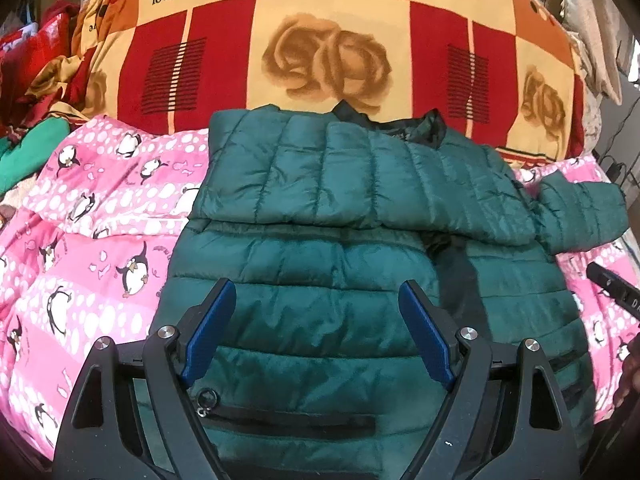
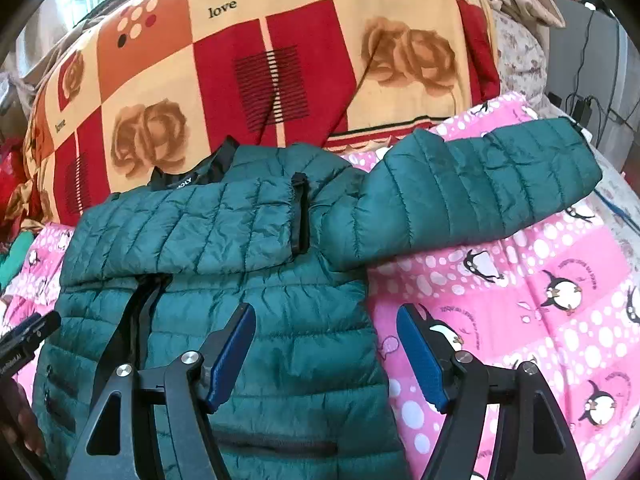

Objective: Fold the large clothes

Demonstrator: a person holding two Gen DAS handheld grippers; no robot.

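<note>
A dark green quilted puffer jacket (image 1: 320,216) lies front up on a pink penguin-print bedspread (image 1: 92,240). One sleeve (image 1: 280,168) is folded across the chest; the other sleeve (image 2: 480,192) stretches out to the right over the bedspread (image 2: 540,300). My left gripper (image 1: 318,292) hovers open above the jacket's lower body near a zip pocket (image 1: 280,416), with nothing between its blue pads. In the right wrist view the jacket (image 2: 260,320) fills the left half. My right gripper (image 2: 326,316) stands open over its right side edge, holding nothing. Each gripper's tip shows at the other view's edge.
A big quilt (image 1: 320,40) in red, orange and cream squares with roses is heaped behind the jacket. Red and green cloth (image 1: 28,120) is piled at the far left. Cables and a plug (image 2: 584,108) sit off the bed at the right.
</note>
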